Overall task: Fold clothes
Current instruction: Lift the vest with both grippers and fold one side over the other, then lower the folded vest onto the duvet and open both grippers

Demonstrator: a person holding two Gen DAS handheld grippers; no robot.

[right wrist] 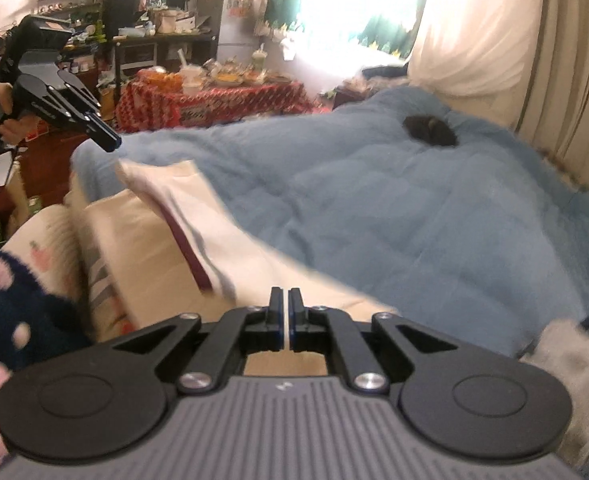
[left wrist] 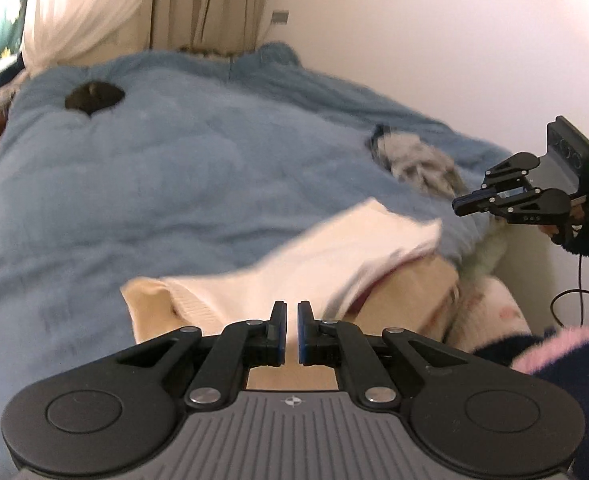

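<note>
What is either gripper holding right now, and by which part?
Nothing, as far as the views show. The left gripper and right gripper are both nearly shut, with no fabric between the fingers; the cream garment lies on the blue blanket.

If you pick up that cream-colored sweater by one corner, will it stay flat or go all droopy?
Probably droopy: the cream sweater already bends and folds over itself on the blue blanket, so it looks soft. Its ribbed knit edge suggests it may stretch a little. It should grip rather than slip, though blur hides detail.
</note>
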